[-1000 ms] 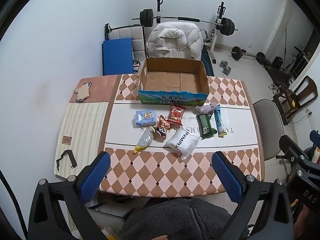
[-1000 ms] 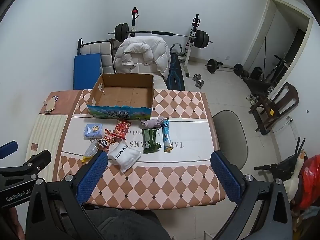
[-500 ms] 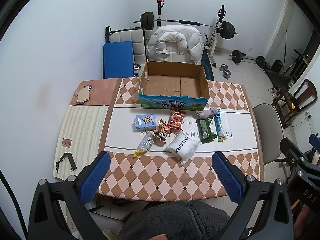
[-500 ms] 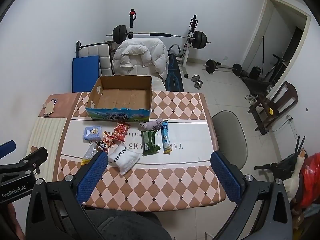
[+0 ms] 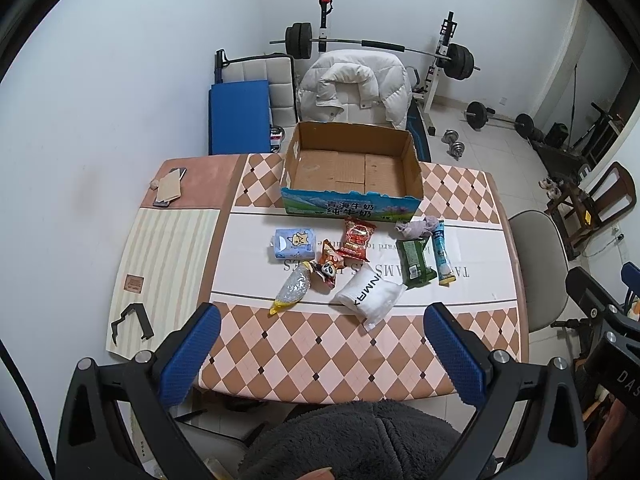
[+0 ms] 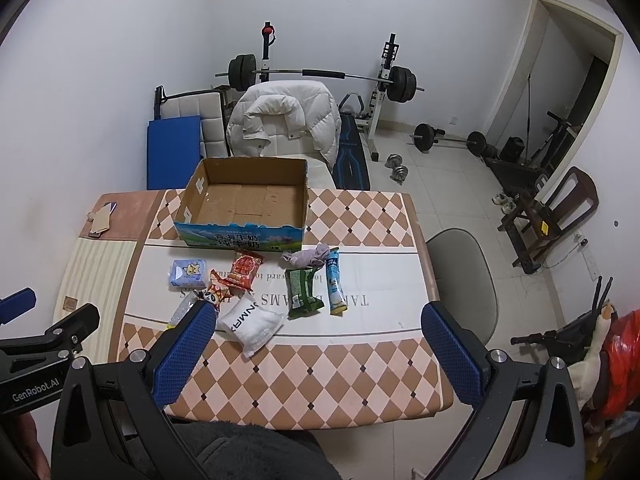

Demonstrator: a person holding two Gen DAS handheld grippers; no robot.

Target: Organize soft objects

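Eight soft items lie loose on the table (image 5: 360, 344), all just in front of the cardboard box (image 5: 352, 160), which shows a bare floor: blue tissue pack (image 5: 294, 243), red snack bag (image 5: 357, 238), panda-print packet (image 5: 329, 270), clear yellow-tipped pouch (image 5: 293, 290), white pillow pack (image 5: 370, 294), green packet (image 5: 415, 263), light-blue stick pack (image 5: 441, 256), grey cloth wad (image 5: 418, 228). Left gripper (image 5: 320, 354) and right gripper (image 6: 316, 354) both hang high above the near table edge, jaws spread wide, nothing between them. Judgement: nothing packed yet, first pick pending. Suggest starting with the white pillow pack, nearest and clear on its near side; pinch across its short width, lightly, so the fill does not bulge out. The panda-print packet overlaps its neighbours, so leave it until they are lifted. In the right wrist view the clear pouch is mostly hidden behind a finger pad (image 6: 182, 354). The grey cloth is possibly a sock; too small to tell.
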